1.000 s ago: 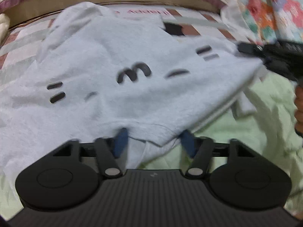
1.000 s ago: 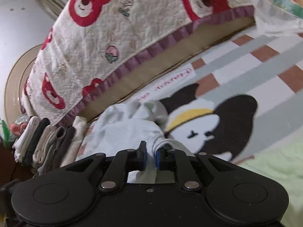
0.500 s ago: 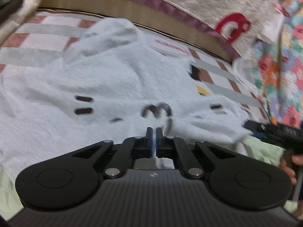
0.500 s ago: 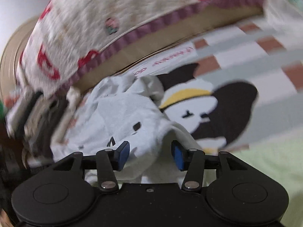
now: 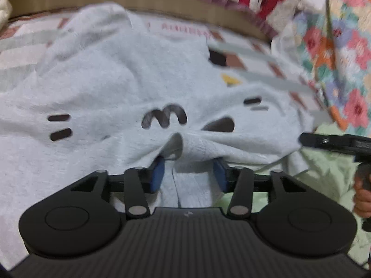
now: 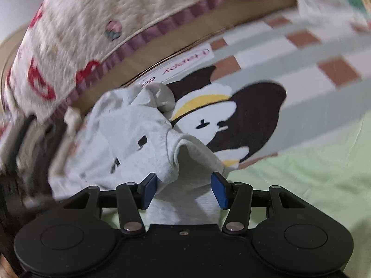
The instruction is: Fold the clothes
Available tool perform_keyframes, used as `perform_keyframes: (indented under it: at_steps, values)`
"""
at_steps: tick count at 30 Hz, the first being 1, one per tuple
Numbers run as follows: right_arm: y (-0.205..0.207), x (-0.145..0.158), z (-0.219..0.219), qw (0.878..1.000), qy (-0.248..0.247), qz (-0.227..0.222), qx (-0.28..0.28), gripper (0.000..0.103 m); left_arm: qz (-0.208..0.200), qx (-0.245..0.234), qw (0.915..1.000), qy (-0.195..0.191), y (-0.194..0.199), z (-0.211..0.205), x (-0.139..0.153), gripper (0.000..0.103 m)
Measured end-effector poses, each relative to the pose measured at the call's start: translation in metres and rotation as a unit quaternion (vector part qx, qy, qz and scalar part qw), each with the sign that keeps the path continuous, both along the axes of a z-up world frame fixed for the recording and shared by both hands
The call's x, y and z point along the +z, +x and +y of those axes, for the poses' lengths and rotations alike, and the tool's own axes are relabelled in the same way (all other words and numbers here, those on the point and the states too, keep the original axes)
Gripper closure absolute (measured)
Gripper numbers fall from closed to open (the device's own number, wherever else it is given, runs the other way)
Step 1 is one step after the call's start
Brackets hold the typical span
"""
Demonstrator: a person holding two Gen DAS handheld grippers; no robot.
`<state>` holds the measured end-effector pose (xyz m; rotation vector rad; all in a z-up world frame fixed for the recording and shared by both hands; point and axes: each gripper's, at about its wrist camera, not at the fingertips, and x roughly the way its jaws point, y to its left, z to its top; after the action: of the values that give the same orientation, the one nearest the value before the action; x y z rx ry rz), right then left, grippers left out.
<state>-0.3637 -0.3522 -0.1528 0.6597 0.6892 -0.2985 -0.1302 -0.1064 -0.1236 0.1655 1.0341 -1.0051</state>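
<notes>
A pale grey garment (image 5: 120, 88) with a printed cat face lies spread on the bed. My left gripper (image 5: 188, 173) is at its near hem. Its jaws are opening, and a pinched-up ridge of cloth sits loose between the blue pads (image 5: 157, 173). The right gripper (image 5: 324, 141) shows in the left wrist view at the garment's right corner, held by a hand (image 5: 363, 197). In the right wrist view the right gripper (image 6: 184, 190) is open, with the garment's (image 6: 129, 139) hem lying slack between its fingertips.
A striped blanket with a black-and-white cartoon figure (image 6: 231, 120) lies under the garment, and a light green sheet (image 6: 313, 166) is nearer. A quilt with red bears (image 6: 92, 23) rises behind. Floral fabric (image 5: 340, 46) is at the right. Blurred stacked clothes (image 6: 20, 153) sit at the left.
The left gripper shut on the garment's hem half a second ago and has spread apart again. The right gripper, shut on the cloth a second ago, opened and stays open.
</notes>
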Motion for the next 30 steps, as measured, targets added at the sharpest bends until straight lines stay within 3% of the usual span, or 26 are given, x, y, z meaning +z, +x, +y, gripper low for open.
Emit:
perform_keyframes:
  at_steps: [4, 5, 6, 8, 11, 15, 19, 22, 25, 27, 28, 29, 30]
  values:
    - [-0.011, 0.0, 0.003, 0.999, -0.035, 0.004, 0.009, 0.046, -0.022, -0.02, 0.9994, 0.02, -0.008, -0.015, -0.007, 0.058]
    - [-0.014, -0.002, 0.002, 0.999, -0.031, 0.004, 0.006, 0.046, -0.031, -0.022, 0.9991, 0.017, -0.01, -0.016, -0.006, 0.08]
    - [-0.016, -0.005, 0.001, 1.0, -0.027, 0.004, 0.004, 0.046, -0.042, -0.023, 0.9988, 0.013, -0.011, -0.015, -0.003, 0.093]
    - [-0.021, -0.011, 0.0, 1.0, -0.02, 0.005, 0.0, 0.046, -0.073, -0.019, 0.9971, -0.009, -0.014, -0.007, 0.015, 0.094]
    - [-0.022, -0.017, 0.004, 1.0, -0.022, 0.011, 0.004, 0.045, -0.11, 0.03, 0.9913, -0.065, -0.011, 0.02, 0.053, 0.094]
    - [-0.019, -0.019, 0.005, 1.0, -0.014, 0.007, 0.001, 0.044, -0.103, 0.103, 0.9821, -0.119, 0.003, 0.056, 0.082, 0.094]
    - [-0.015, -0.016, 0.011, 1.0, -0.002, -0.02, 0.021, 0.04, -0.101, 0.123, 0.9785, -0.131, 0.006, 0.069, 0.083, 0.094]
    - [-0.006, -0.018, 0.023, 0.999, -0.033, 0.009, 0.037, 0.04, -0.068, 0.132, 0.9781, -0.146, 0.01, 0.073, 0.074, 0.094]
    - [0.003, -0.023, 0.032, 0.995, -0.075, 0.041, 0.043, 0.033, -0.049, 0.134, 0.9785, -0.149, 0.014, 0.072, 0.068, 0.094]
    - [0.01, -0.026, 0.027, 0.994, -0.095, 0.032, 0.037, 0.032, -0.043, 0.135, 0.9776, -0.155, 0.016, 0.073, 0.066, 0.094]
    - [0.014, -0.024, 0.024, 0.994, -0.103, 0.02, 0.037, 0.038, -0.043, 0.135, 0.9772, -0.158, 0.016, 0.074, 0.066, 0.094]
    - [0.018, -0.023, 0.02, 0.993, -0.111, 0.008, 0.036, 0.076, -0.047, 0.135, 0.9771, -0.158, 0.016, 0.075, 0.068, 0.094]
    - [0.023, -0.013, 0.015, 0.991, -0.126, -0.001, 0.037, 0.099, -0.053, 0.133, 0.9777, -0.154, 0.016, 0.074, 0.07, 0.094]
